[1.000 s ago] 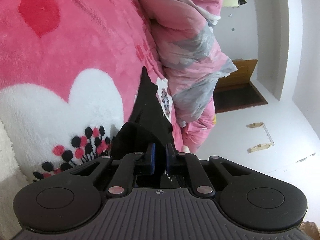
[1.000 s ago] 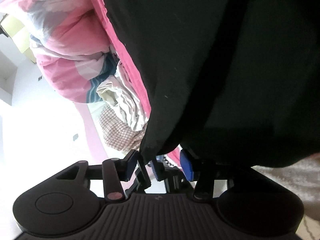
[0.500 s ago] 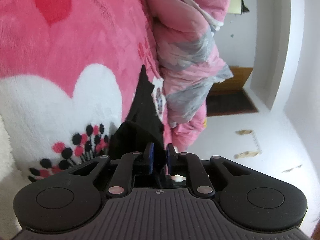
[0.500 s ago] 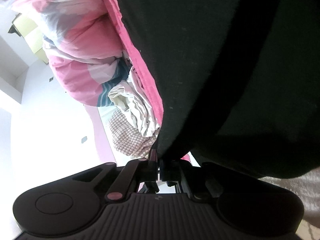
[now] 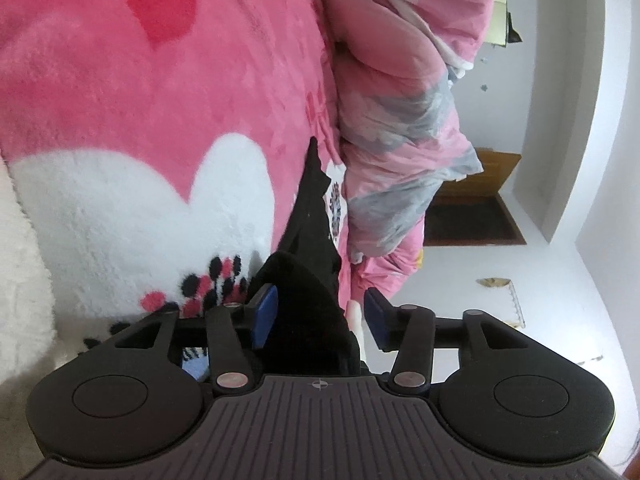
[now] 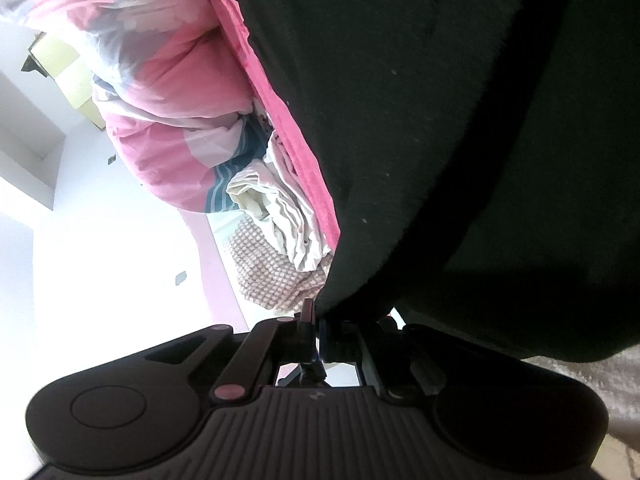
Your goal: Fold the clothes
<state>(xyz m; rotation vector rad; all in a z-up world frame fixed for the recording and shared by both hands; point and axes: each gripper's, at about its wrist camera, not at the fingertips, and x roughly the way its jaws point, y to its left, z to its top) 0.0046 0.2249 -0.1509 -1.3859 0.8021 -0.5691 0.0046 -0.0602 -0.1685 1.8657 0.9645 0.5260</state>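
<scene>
A black garment (image 5: 308,280) lies on a pink plush blanket with a white heart (image 5: 140,140). In the left wrist view a bunched edge of it sits between the blue pads of my left gripper (image 5: 318,314), whose jaws are opening; the right pad stands clear of the cloth. The same black garment (image 6: 460,140) fills most of the right wrist view. My right gripper (image 6: 316,328) is shut on its lower corner, with the cloth pinched between the closed pads.
A rolled pink and grey quilt (image 5: 400,120) lies along the bed's far side. Crumpled white and checked bedding (image 6: 276,240) sits beyond the garment. White walls and a wooden doorway (image 5: 476,200) lie past the bed.
My left gripper's jaws have spread apart from the black cloth that they pinched. My right gripper has closed from open onto the garment's corner.
</scene>
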